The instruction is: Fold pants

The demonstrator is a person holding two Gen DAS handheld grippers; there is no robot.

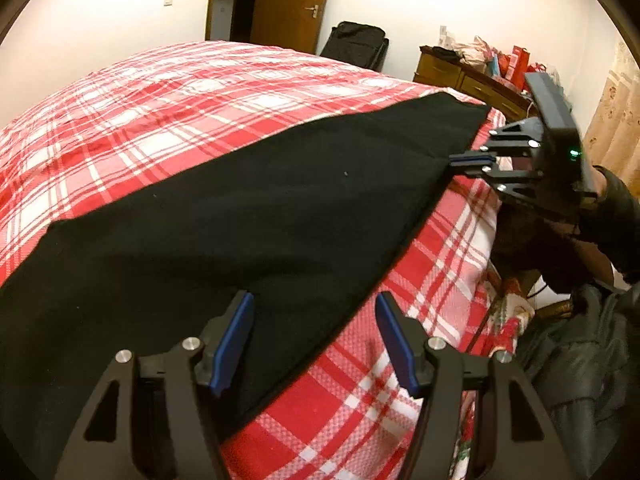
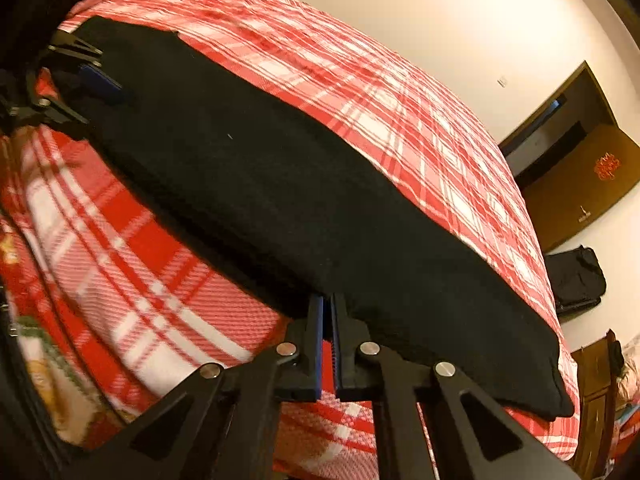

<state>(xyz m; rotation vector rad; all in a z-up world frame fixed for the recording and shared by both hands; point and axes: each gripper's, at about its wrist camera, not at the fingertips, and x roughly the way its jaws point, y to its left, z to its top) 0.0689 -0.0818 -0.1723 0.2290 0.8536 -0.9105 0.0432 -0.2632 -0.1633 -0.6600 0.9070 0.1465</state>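
— Where do we stand with the pants (image 1: 248, 208)?

— They lie as one long black strip along the near side of the bed (image 1: 192, 92), on the red-and-white plaid cover, already doubled leg over leg by the look of it. So we judge the lengthwise fold done and the end-to-end fold as the step in hand.

— And our right gripper (image 2: 329, 312)?

— Its blue pads are pressed nearly together on the near edge of the cloth, close to one end of the strip. The left wrist view shows the same thing from afar: right gripper (image 1: 460, 159) pinched at the far corner of the fabric.

— The left gripper (image 1: 316, 344)?

— Wide apart, holding nothing. It hovers just above the pants' near edge at the other end, one finger (image 1: 234, 340) over black cloth, the other over the plaid.

— So what does the next move ask of us?

— We think the left must come down and pinch that edge, catching all layers. Then we can carry one end over to the other, keeping the edges lined up so the strip does not skew.

— Anything in our way?

— The dresser (image 1: 472, 76) and the door (image 1: 292, 4) are well apart from the work.
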